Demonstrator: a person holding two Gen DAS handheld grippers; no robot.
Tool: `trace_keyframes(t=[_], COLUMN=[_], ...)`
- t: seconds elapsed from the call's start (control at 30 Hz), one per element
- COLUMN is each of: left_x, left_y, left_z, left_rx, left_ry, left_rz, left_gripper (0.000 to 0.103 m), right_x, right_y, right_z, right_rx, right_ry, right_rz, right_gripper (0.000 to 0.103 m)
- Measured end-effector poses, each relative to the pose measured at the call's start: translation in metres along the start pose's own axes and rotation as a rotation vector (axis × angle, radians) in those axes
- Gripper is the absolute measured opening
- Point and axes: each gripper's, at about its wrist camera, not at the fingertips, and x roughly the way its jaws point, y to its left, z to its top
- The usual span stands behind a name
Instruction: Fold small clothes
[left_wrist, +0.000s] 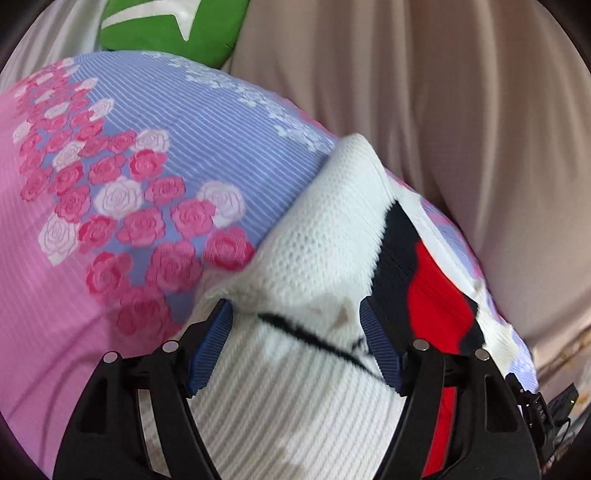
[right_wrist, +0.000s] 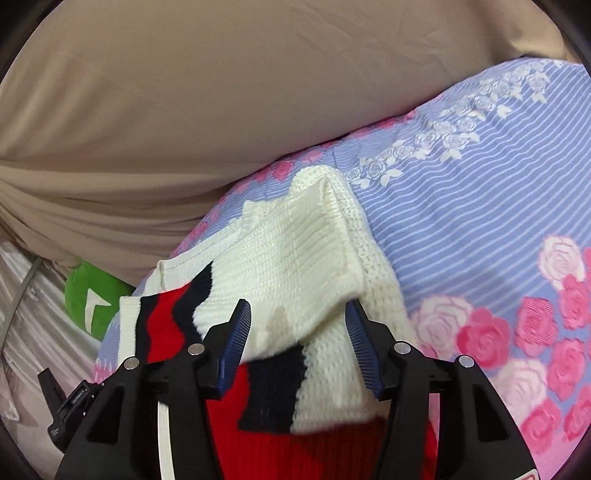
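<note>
A small white knit sweater (left_wrist: 295, 236) with a black and red pattern lies on a floral bedsheet (left_wrist: 110, 177). In the left wrist view my left gripper (left_wrist: 295, 325) is open, its blue fingers (left_wrist: 212, 345) straddling the white ribbed part. In the right wrist view the same sweater (right_wrist: 295, 251) has a white sleeve folded across the black and red body. My right gripper (right_wrist: 299, 328) is open, its fingers (right_wrist: 364, 350) on either side of the sleeve's lower end. Neither gripper clamps the knit.
The purple-striped sheet with pink roses (right_wrist: 498, 229) covers the bed. A beige duvet (right_wrist: 184, 92) bulges along the bed's far side, also in the left view (left_wrist: 461, 129). A green cushion (left_wrist: 166, 22) lies beyond, seen too in the right view (right_wrist: 92, 299).
</note>
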Motion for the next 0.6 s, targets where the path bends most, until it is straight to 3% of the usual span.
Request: trace_keyframes(t=[0.03,0.07,0.1,0.13,0.2,0.23,0.3,0.33,0.4,0.53,0.6], left_x=[0.002,0.003,0.003,-0.001,-0.013,-0.019,-0.018,-0.01,-0.001,-0.005,-0.009], left_y=[-0.002,-0.005,-0.007,-0.004,0.001,0.005,0.015,0.02,0.021,0.009,0.014], left_z=[0.001,0.002,0.002,0.004,0.006,0.007,0.008,0.007,0.003,-0.003,-0.001], left_rx=[0.006,0.016,0.033,0.033,0.026,0.024,0.008,0.003,0.006,0.066,0.044], left_ry=[-0.007,-0.017,-0.032,-0.045,-0.089,-0.111,-0.115,-0.086,-0.062,-0.082,-0.07], left_rz=[0.024,0.054,0.077,0.064,0.067,0.085,0.116,0.119,0.114,0.148,0.118], left_gripper=[0.062,0.043,0.026,0.019,0.014,0.014,0.014,0.014,0.014,0.015,0.018], right_x=[0.007,0.01,0.005,-0.011,-0.049,-0.058,-0.046,-0.023,0.013,-0.013,-0.018], right_y=[0.006,0.017,0.029,0.045,0.066,0.068,0.056,0.04,0.011,0.031,0.038], right_z=[0.001,0.003,0.003,0.003,-0.002,-0.004,-0.005,-0.006,-0.014,-0.015,-0.015], right_rx=[-0.016,-0.051,-0.088,-0.131,-0.192,-0.209,-0.21,-0.187,-0.121,-0.191,-0.227], right_ry=[0.012,0.024,0.01,-0.037,-0.129,-0.158,-0.122,-0.045,0.086,0.014,-0.003], right_rz=[-0.008,-0.013,0.001,0.08,0.251,0.282,0.189,0.081,-0.049,0.018,-0.026], right_gripper=[0.029,0.009,0.009,0.008,0.008,0.007,0.007,0.007,0.007,0.014,0.021])
